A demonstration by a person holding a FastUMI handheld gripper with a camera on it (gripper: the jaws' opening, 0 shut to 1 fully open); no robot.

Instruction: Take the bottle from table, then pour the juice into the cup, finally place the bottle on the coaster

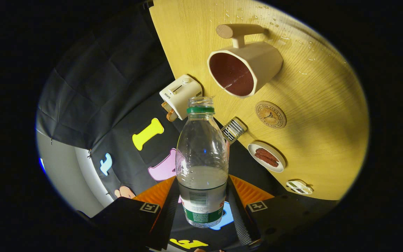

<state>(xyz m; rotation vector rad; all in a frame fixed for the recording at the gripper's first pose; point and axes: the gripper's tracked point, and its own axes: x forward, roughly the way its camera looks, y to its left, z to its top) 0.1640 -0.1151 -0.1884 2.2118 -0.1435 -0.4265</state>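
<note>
Both fingers (237, 210) clamp the bottle (201, 164) low, tilting its open neck toward the cup (245, 68) for pouring.

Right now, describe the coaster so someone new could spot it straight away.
Start at the wooden table and find the big cream cup. Between it and the small white dish lies the coaster. It is the flat round wooden disc with a printed emblem, nothing on it.
</note>
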